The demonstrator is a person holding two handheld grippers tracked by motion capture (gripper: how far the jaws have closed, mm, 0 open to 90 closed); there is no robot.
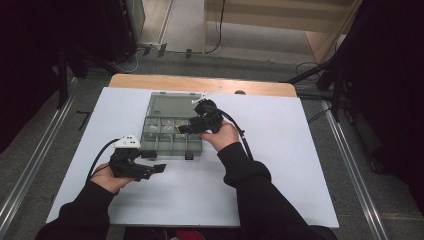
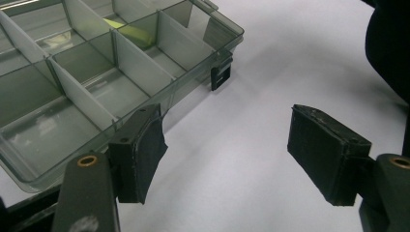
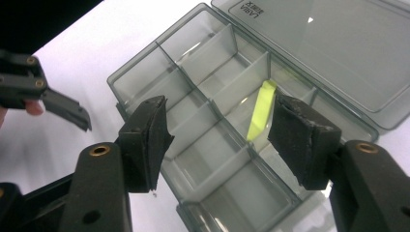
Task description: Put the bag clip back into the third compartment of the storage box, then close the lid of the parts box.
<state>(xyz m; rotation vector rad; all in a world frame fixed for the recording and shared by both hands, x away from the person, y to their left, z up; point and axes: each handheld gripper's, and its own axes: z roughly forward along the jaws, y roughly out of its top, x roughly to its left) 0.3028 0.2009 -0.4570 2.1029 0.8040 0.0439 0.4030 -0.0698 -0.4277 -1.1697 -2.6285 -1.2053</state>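
Where a white sheet [image 1: 280, 165] covers the wooden table [image 1: 200, 82] on grey floor [image 1: 30, 145], dark surroundings: one smoky compartment box [image 1: 171, 131], lid open toward 12 o'clock, holding a yellow-green strip [image 3: 259, 116] in a middle cell. Right gripper [image 1: 186, 129] above it, jaws wide, empty. Left gripper [image 1: 156, 169] at the box's 7 o'clock, jaws wide, empty.

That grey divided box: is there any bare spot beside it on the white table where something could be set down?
Yes. The white table is bare right of the box, past the right gripper. The near strip between the sleeves is free too. It is crowded at the box's near left corner, by the left gripper.
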